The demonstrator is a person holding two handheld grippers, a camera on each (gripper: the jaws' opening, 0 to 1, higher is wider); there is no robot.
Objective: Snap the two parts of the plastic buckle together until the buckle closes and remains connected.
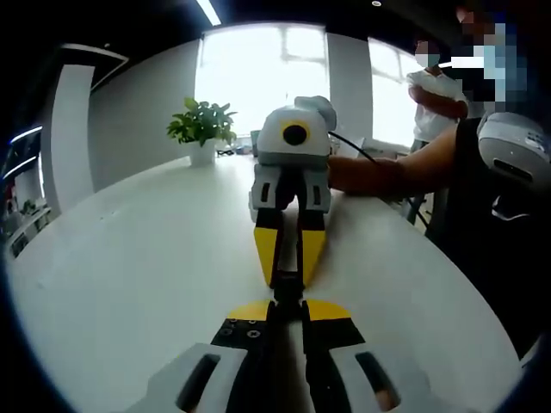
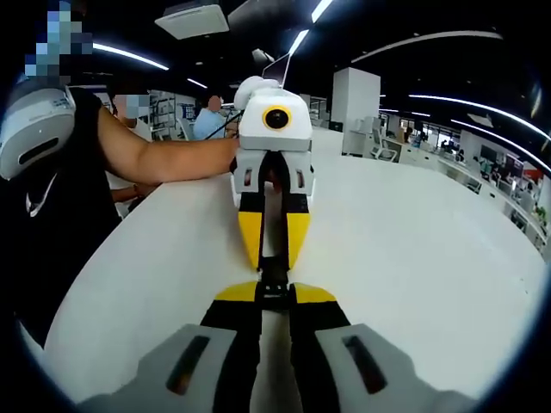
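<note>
Buckle [image 1: 287,286] black, pinched from both ends between left gripper [image 1: 286,311] and right gripper [image 2: 275,297], nose to nose above white table [image 1: 129,275].

We note a black buckle [image 1: 287,288] between yellow-and-black fingers [image 1: 267,249], grey-white gripper bodies, a plain white surface [image 1: 129,275] and a green potted plant [image 1: 202,127].

My left yellow-tipped black two-jaw gripper [image 1: 287,311] shows small screws; my right one [image 2: 275,301] matches, with grey bodies, and I wear a black sleeveless top [image 2: 60,206].
</note>
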